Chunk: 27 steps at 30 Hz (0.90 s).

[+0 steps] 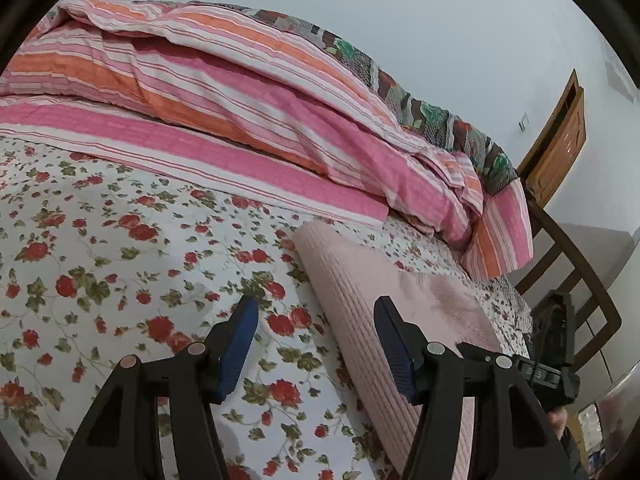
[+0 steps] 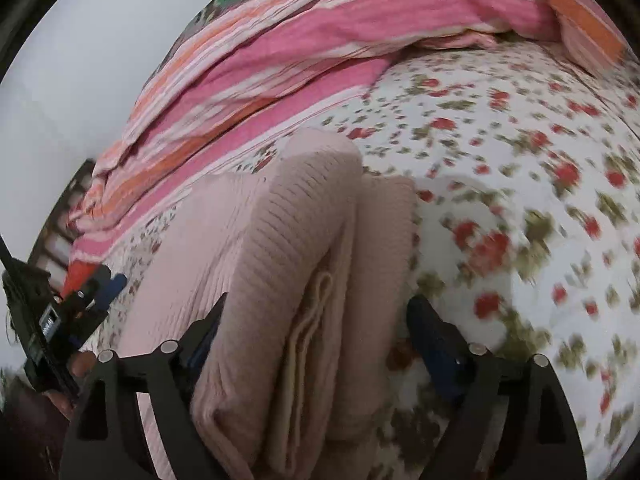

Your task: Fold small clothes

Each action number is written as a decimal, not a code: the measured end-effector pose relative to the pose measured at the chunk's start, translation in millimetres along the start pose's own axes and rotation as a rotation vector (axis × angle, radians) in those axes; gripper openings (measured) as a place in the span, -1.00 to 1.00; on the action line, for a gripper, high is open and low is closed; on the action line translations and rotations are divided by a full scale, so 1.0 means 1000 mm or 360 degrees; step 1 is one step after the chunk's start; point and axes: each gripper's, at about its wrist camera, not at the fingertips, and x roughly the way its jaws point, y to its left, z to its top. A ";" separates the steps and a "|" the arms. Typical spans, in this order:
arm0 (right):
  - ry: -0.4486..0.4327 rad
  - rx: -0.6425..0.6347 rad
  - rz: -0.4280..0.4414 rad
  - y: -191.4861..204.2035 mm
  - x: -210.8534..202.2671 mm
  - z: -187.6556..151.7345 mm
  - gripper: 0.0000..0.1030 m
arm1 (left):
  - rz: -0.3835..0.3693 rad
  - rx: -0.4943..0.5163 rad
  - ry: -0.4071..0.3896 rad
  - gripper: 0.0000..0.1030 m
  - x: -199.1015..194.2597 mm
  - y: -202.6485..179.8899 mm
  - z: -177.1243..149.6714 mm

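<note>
A pale pink ribbed knit garment [image 1: 384, 280] lies folded on the floral bedsheet [image 1: 100, 248]. My left gripper [image 1: 316, 312] is open and empty, hovering over the garment's left edge, with its right finger above the knit. In the right wrist view the garment [image 2: 296, 240] is bunched into a thick fold that rises between the fingers of my right gripper [image 2: 316, 320]. The jaws stand wide on either side of the fold, and I cannot tell if they press it. The left gripper also shows at that view's left edge [image 2: 96, 288].
A pink and orange striped quilt [image 1: 240, 92] is heaped along the back of the bed, also in the right wrist view [image 2: 280, 48]. A wooden chair [image 1: 560, 216] stands beyond the bed's right end. A pale wall lies behind.
</note>
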 end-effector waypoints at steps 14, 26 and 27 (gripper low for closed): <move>-0.0081 0.0096 0.0242 0.025 -0.040 0.011 -0.28 | 0.0002 -0.0043 -0.0054 0.12 -0.014 0.011 0.004; -0.0384 -0.0263 -0.0211 0.161 -0.077 0.039 -0.30 | 0.0072 -0.0174 -0.0190 0.12 -0.052 0.044 0.019; -0.0377 -0.0256 -0.0196 0.168 -0.072 0.041 -0.30 | 0.0077 -0.0186 -0.0197 0.12 -0.055 0.047 0.020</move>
